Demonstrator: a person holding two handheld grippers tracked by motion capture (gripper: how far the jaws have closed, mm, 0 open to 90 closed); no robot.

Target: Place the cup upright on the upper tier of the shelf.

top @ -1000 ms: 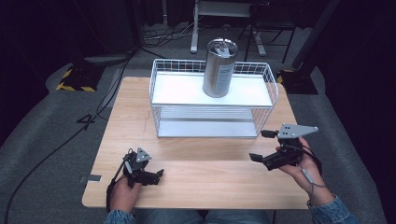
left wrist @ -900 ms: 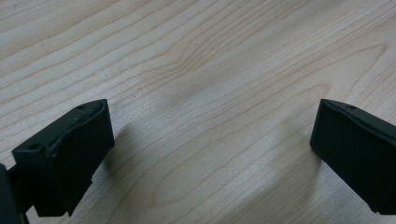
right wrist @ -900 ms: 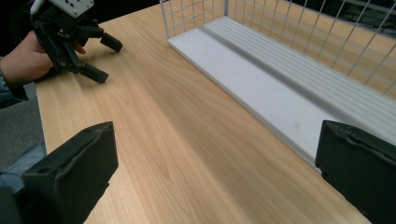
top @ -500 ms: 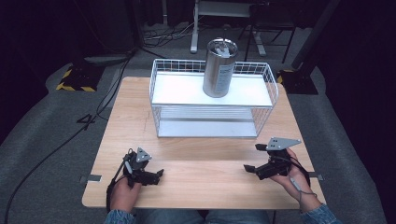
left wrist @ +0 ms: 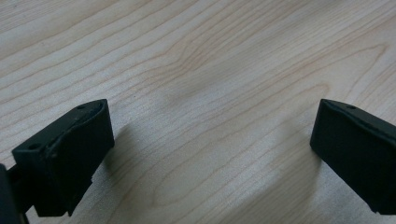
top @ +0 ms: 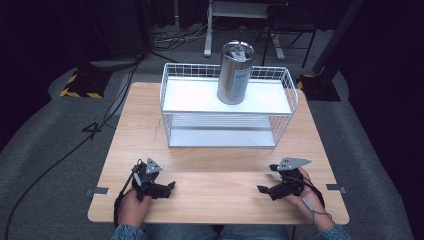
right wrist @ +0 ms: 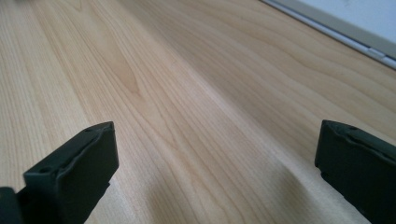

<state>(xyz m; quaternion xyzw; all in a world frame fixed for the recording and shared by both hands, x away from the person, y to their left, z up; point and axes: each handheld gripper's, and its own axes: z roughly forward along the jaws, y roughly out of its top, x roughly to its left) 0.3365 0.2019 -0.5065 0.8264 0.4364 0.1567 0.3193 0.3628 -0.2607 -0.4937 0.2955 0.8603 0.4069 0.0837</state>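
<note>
While both grippers sit low on the near edge of the counter (top: 220, 170), nothing is in hand: left gripper (top: 167, 187) and right gripper (top: 265, 190) have jaws spread wide over bare wood. Looks like a rest pose. Steel canister (top: 235, 72) stands upright on the top shelf of the white wire rack (top: 227, 112), well apart from both. Light woodgrain surface; grey carpet (top: 45, 140), cables and a dark room around.

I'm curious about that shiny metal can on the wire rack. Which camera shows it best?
The high view: the metal can stands upright on the top shelf of the white wire rack, seen whole. The two gripper views look at bare wooden table between open jaws, with none of the can.
</note>
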